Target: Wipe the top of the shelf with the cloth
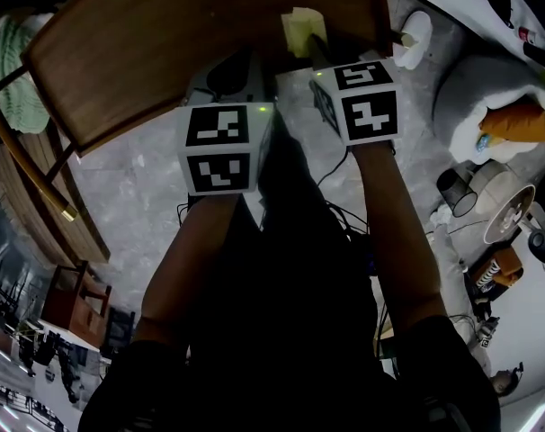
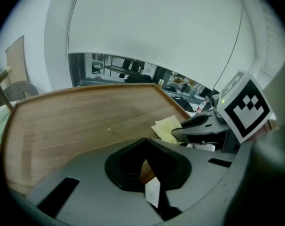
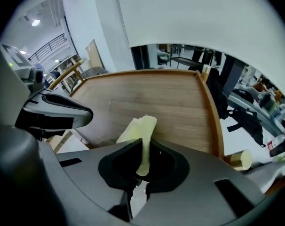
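so right gripper (image 3: 143,150) pinched pale yellow cloth (image 3: 140,127) at brown wooden shelf top (image 1: 183,52), prob to wipe; left gripper (image 2: 145,150) idled, jaws together, empty.

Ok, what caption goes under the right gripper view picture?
The right gripper pinches a yellow cloth at the near edge of the wooden shelf top.

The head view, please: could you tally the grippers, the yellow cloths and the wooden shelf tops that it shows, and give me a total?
Grippers: 2 (left gripper, right gripper)
Yellow cloths: 1 (cloth, pinched in the right gripper's jaws)
Wooden shelf tops: 1 (shelf top)
Total: 4
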A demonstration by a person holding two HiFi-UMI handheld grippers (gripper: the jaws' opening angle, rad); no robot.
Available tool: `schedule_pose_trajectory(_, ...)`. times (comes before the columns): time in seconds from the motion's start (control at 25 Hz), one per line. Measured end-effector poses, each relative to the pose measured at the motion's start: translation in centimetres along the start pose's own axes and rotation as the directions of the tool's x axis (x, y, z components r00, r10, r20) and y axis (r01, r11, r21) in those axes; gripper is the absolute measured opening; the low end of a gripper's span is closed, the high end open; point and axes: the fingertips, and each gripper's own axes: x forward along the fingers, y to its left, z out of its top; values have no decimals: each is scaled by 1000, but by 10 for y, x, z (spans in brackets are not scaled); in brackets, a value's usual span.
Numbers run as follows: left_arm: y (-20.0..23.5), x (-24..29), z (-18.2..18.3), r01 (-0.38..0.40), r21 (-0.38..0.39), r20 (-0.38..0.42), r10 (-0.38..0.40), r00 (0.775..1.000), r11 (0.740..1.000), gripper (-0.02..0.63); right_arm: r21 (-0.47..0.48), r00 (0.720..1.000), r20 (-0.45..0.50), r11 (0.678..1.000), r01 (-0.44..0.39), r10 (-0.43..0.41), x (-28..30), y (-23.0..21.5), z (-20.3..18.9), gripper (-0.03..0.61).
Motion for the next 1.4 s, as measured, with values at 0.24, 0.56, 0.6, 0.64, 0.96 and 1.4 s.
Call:
schedule_pose_trajectory(0.24,-18,11,4,14,20,-5,-14,1000,1000,11,20,999,-6,999,48,-48,-13,-37,-7,44)
schedule_pose_trajectory(0.56,-29,19,6,30,35,-5,-30,1000,999,11,-4,992,-12,992,127,-127,-22,-65,-12,44)
schedule_pose_trajectory(0.6,-30,20,6,31,36,-5,-30,1000,999,11,-11,990,-15,991,137,-137,-22,-67,-12,44)
schedule_pose_trajectory(0.64,-30,21,5,30,37,-6,-30,1000,999,11,-19,989,-17,989,148,-148,-23,-69,-12,44)
schedule_pose_trajectory(0.96,-12,7,8,3,-3,20,-3,1000,1000,11,-35,978,-3,978,207,-207,-31,-70,-4,43)
schedule_pose_trajectory(1.4,33,-76,55,20,39,180,-26,983,999,11,-168,932,345,984,-58,113,-103,42,114,43)
